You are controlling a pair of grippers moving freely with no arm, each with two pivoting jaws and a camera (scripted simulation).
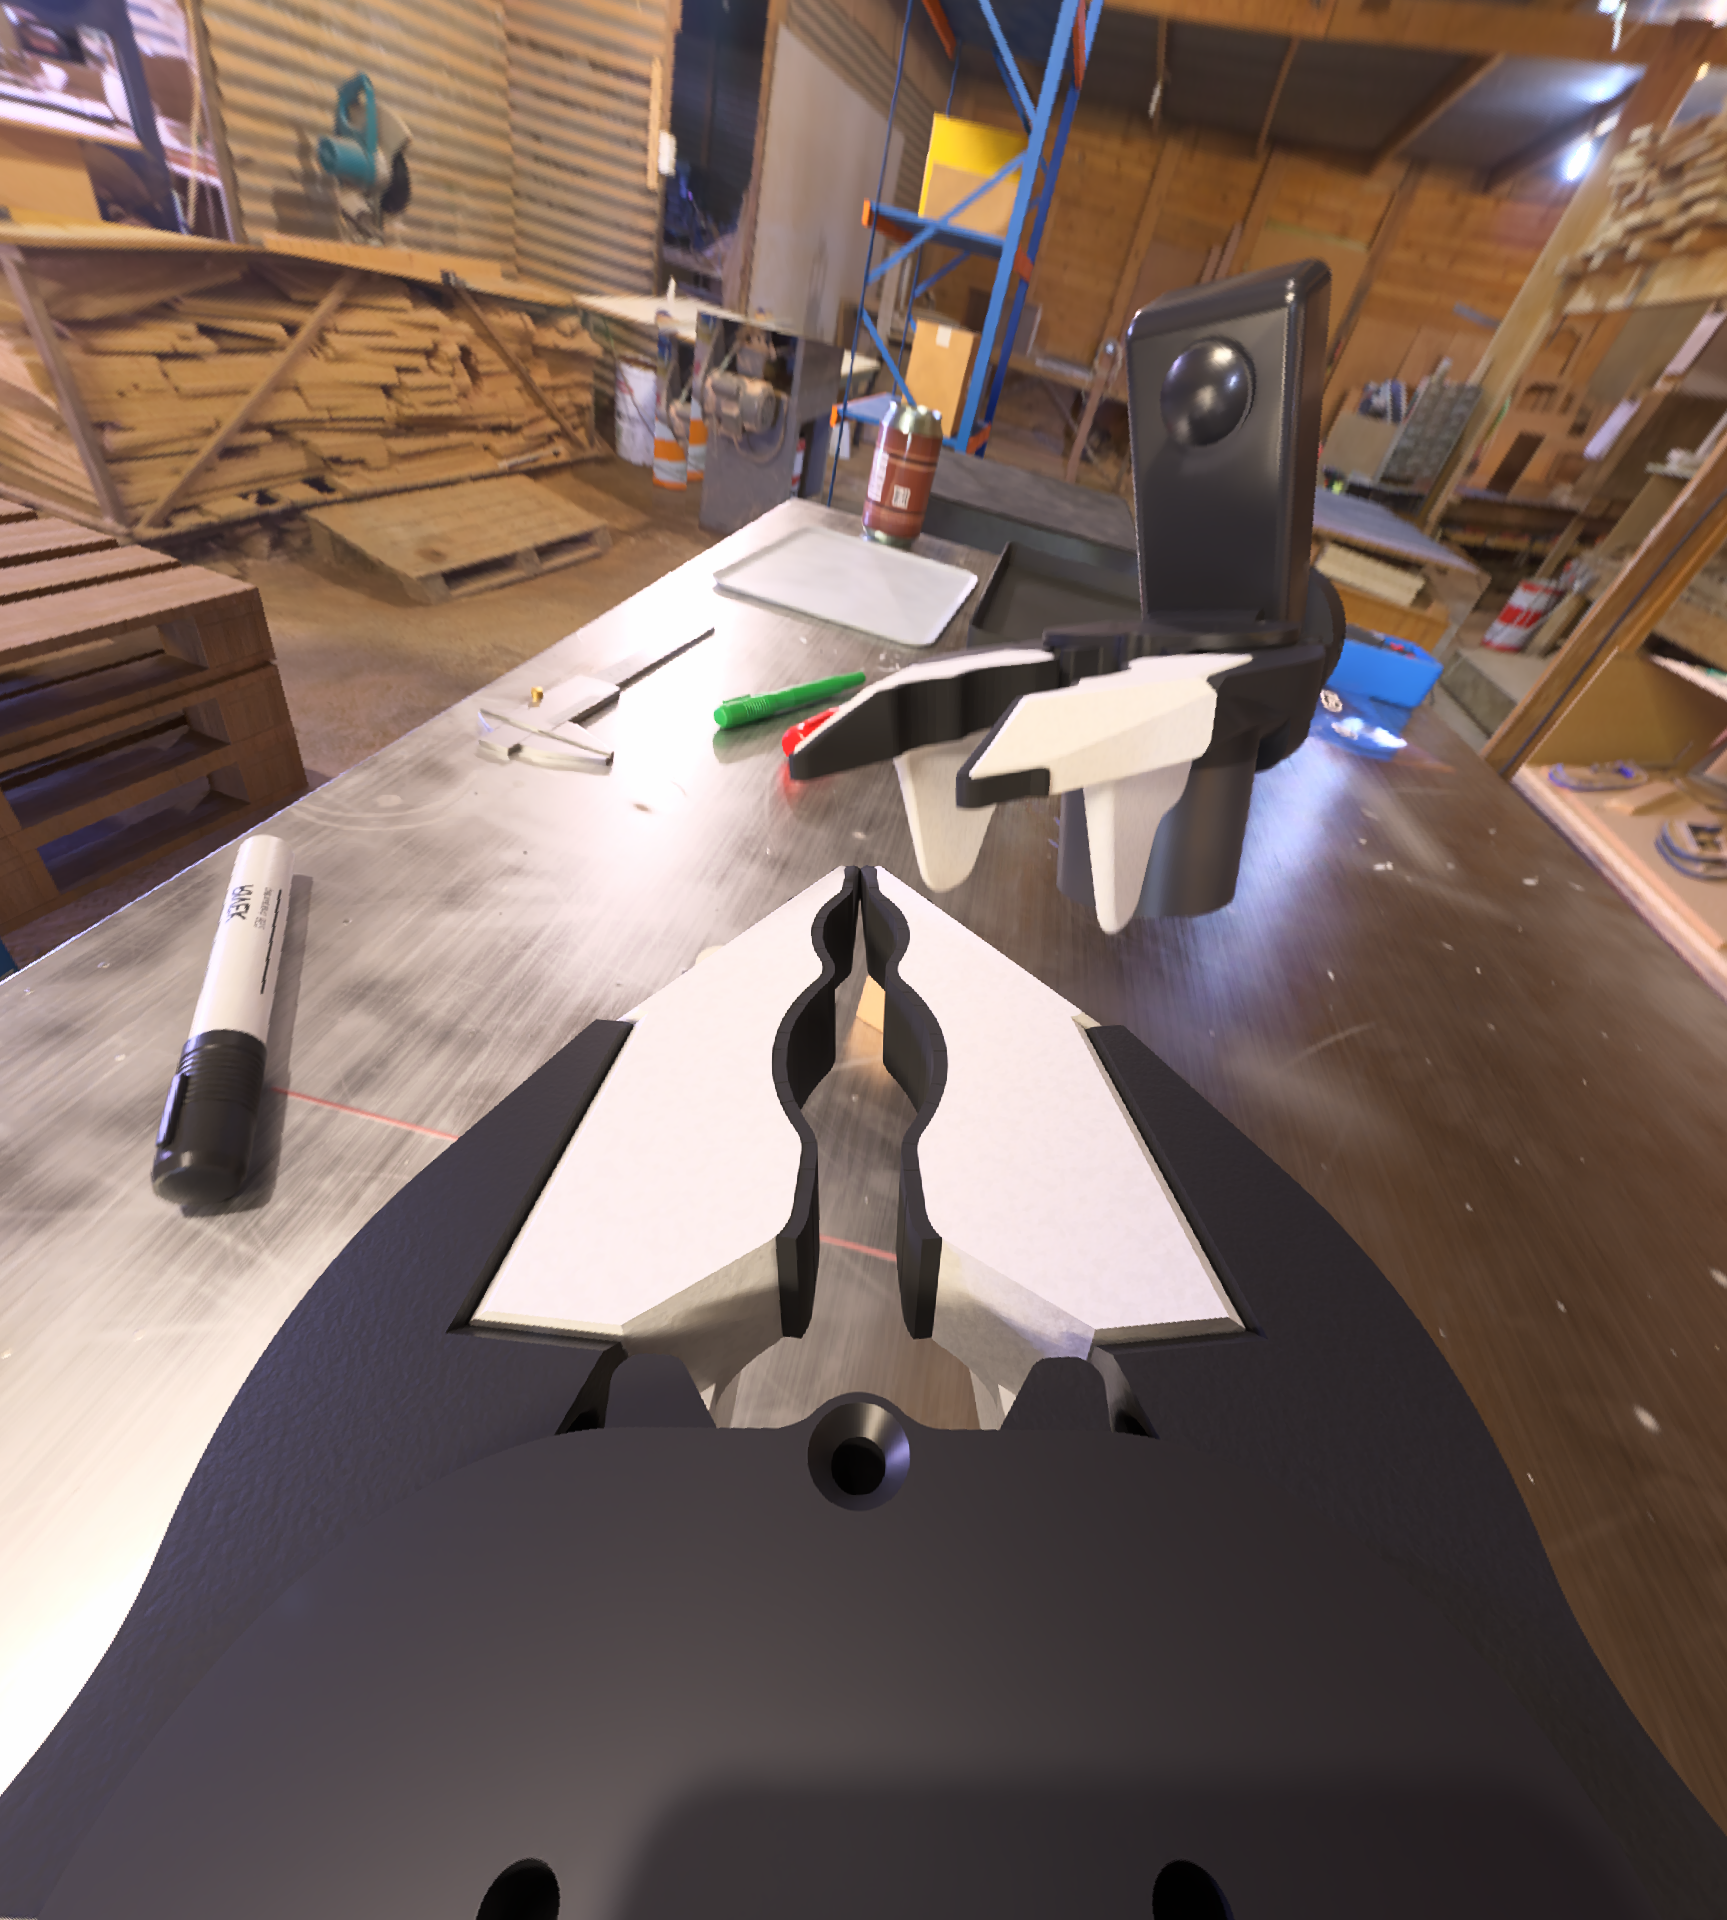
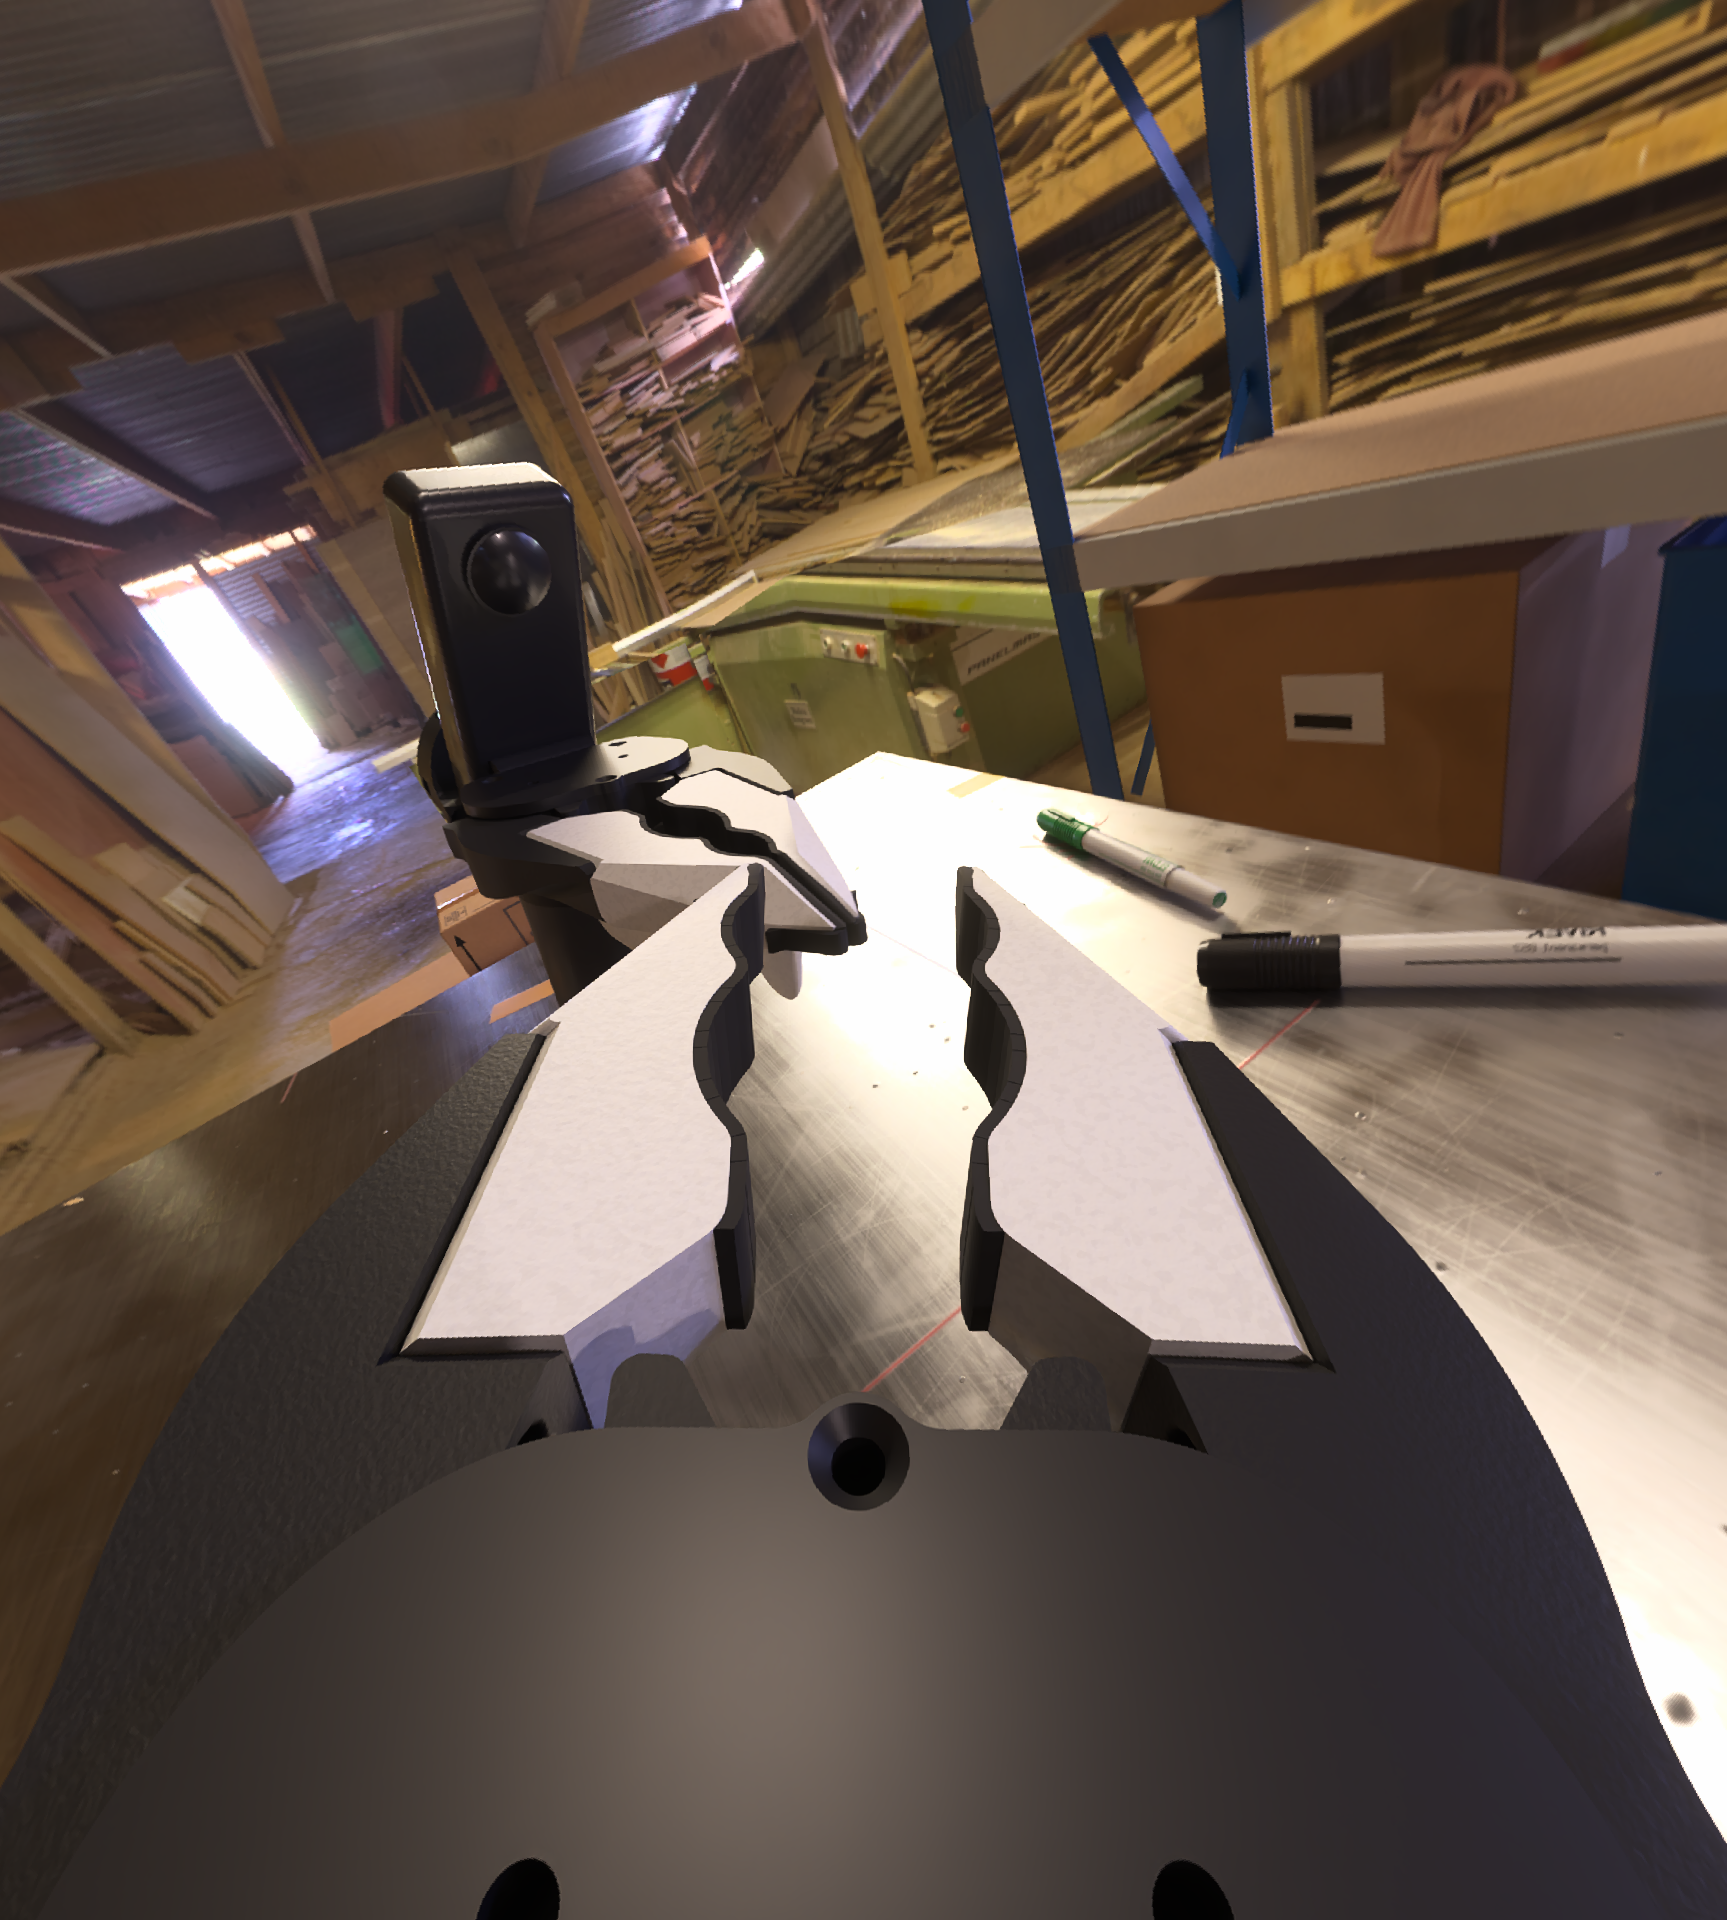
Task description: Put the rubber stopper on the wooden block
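The left tool (image 1: 859, 883) is pressed together over the bench (image 1: 526, 935) beside a marker (image 1: 225, 1018), while the right tool (image 2: 859, 883) is spread, pinching nothing.

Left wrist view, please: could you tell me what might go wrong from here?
The shut left hand-held gripper hangs over a tan piece, perhaps the wooden block, and may block placement. The open right hand-held gripper is close by; they could collide. No stopper is clearly visible.
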